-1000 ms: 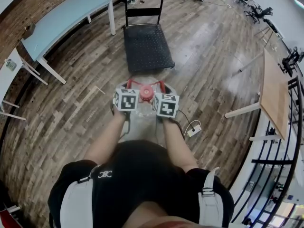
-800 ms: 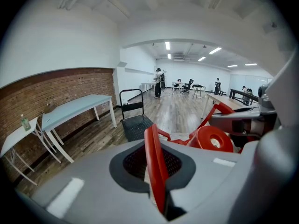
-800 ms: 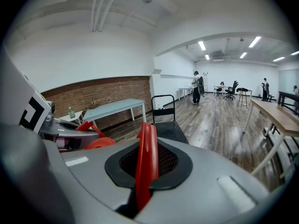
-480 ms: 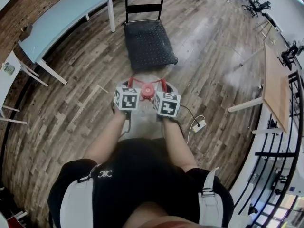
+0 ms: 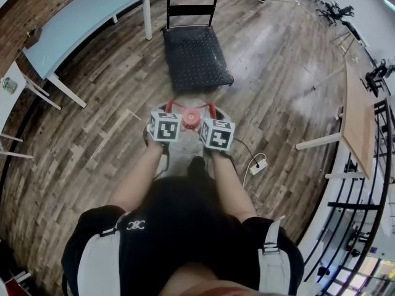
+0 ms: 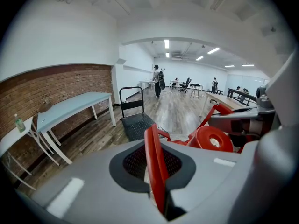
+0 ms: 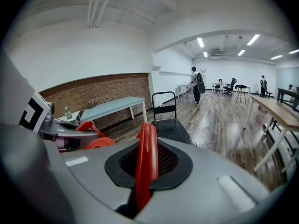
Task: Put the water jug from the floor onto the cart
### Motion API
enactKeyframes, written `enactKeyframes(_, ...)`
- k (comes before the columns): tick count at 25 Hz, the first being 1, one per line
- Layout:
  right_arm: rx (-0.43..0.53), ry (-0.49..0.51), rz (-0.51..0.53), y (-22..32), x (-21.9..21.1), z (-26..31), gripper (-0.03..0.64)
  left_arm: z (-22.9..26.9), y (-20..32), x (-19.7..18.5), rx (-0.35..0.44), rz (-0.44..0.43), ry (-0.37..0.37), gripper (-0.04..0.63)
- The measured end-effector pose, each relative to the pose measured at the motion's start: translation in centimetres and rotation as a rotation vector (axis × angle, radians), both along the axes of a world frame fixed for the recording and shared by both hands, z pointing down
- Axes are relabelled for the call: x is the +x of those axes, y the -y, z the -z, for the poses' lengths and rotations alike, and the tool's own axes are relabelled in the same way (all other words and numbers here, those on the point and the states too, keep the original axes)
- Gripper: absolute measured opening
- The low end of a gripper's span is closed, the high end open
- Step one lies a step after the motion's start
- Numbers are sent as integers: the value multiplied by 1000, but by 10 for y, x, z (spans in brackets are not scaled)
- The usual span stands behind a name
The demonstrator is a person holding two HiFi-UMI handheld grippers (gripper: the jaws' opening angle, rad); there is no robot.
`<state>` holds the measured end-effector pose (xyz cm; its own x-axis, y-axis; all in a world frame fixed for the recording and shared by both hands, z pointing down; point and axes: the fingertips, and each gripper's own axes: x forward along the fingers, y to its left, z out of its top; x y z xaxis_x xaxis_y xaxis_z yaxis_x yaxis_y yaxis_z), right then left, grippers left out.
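The water jug (image 5: 190, 105) is a clear bottle with a red cap (image 5: 191, 119) and a red strap handle (image 5: 176, 106). It hangs between my two grippers, just short of the cart's near edge. My left gripper (image 5: 168, 111) is shut on the handle's left strap (image 6: 154, 164); the cap (image 6: 214, 139) shows to its right. My right gripper (image 5: 213, 113) is shut on the right strap (image 7: 145, 162), with the cap (image 7: 100, 143) to its left. The black flatbed cart (image 5: 196, 49) with an upright push handle stands straight ahead (image 6: 136, 123) (image 7: 171, 128).
A light-blue table (image 5: 80, 22) runs along the brick wall at the left, with a white chair (image 5: 24, 82) beside it. A white power strip (image 5: 258, 164) and its cable lie on the floor to my right. A wooden table (image 5: 361, 113) stands far right. People stand far back.
I have walked forward with the jug: the cart has come nearer in the head view. Both grippers keep their hold on the red handle.
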<state>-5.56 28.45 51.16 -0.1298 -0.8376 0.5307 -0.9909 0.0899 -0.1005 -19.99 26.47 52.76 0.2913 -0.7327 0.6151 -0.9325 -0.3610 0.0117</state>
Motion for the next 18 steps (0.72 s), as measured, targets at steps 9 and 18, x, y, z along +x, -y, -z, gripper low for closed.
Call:
enactKeyframes(9,-18,14,72,69,-8,-12,31,-11,57,-8,-18,60,4,9)
enactKeyframes(18,-35,33,117,156,14,-11,31,-8,140,15,-24,99,26,9)
